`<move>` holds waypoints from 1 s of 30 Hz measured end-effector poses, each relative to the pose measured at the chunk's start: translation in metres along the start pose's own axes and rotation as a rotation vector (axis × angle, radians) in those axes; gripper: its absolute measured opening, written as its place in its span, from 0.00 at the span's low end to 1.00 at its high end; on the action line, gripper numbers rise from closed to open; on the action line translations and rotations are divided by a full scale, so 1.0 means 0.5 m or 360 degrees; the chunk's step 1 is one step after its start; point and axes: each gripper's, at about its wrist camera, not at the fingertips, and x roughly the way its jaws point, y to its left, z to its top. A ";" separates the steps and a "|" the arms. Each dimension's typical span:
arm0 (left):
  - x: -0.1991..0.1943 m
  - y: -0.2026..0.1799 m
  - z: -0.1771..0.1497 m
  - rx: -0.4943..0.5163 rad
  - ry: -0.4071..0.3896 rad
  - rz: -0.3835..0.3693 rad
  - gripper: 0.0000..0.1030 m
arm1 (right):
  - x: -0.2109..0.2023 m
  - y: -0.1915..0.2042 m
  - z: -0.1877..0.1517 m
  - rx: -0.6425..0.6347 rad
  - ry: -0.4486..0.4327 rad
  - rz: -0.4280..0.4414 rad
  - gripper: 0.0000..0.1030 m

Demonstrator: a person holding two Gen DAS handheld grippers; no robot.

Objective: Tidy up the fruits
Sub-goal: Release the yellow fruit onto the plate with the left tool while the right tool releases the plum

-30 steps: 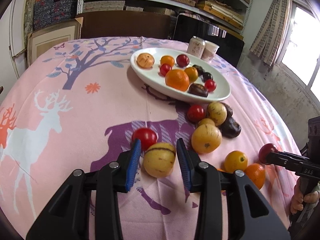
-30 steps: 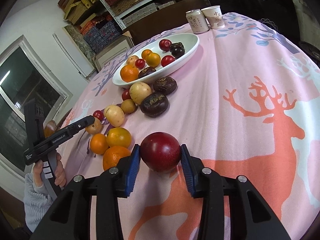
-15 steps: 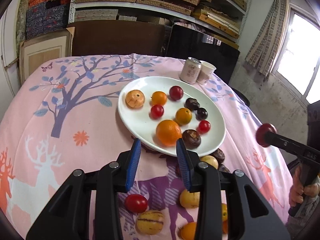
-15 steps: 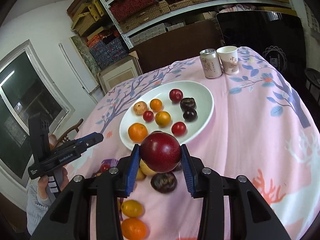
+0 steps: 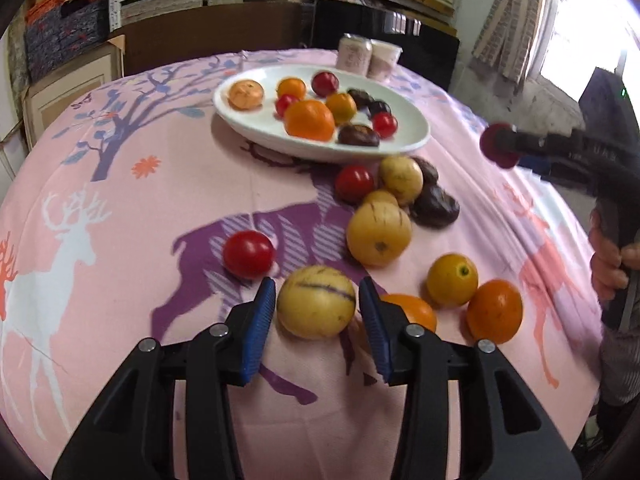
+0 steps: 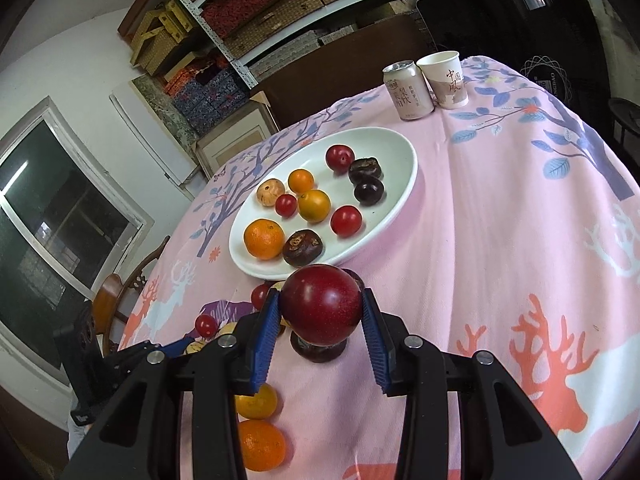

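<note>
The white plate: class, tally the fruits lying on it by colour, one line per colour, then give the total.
Red fruits: 3
Orange fruits: 3
Dark brown fruits: 3
Tan fruit: 1
Total on the white plate: 10

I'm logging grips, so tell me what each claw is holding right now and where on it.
The right claw grips a red plum by its two sides. The left claw is opening around a yellow melon on the table, not gripping it.
</note>
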 end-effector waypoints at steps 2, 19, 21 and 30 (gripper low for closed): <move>0.002 0.001 -0.006 -0.0025 -0.0011 -0.0010 0.39 | -0.002 -0.002 -0.005 0.0006 -0.0006 0.0007 0.40; -0.002 0.013 0.246 -0.0084 -0.0272 0.0063 0.39 | 0.040 0.024 0.110 -0.0082 -0.0036 -0.0057 0.40; 0.030 0.020 0.283 -0.0099 -0.0279 0.0082 0.39 | 0.077 0.024 0.142 -0.0085 -0.0022 -0.0090 0.40; 0.182 0.103 0.321 -0.0255 -0.0127 0.0063 0.47 | 0.235 0.011 0.221 -0.0052 0.0043 -0.0135 0.41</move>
